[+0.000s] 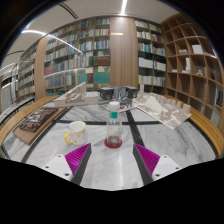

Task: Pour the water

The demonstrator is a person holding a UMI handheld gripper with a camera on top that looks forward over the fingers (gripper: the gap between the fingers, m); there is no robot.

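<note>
library room, bookshelves behind; marble-pattern table (150, 140) carries task items. bottle (114, 127) stands upright, long axis vertical, straight ahead of gripper (112, 158), on centreline between fingers but beyond tips, apart from both pads. white cap on top, reddish base. yellow-rimmed cup (75, 131) sits just left of bottle, near it, not touching. fingers spread wide, holding nothing; magenta pads (78, 156) face inward. judgement: approach stage; next move calls for straight advance so bottle enters gap, then close on body.
</note>
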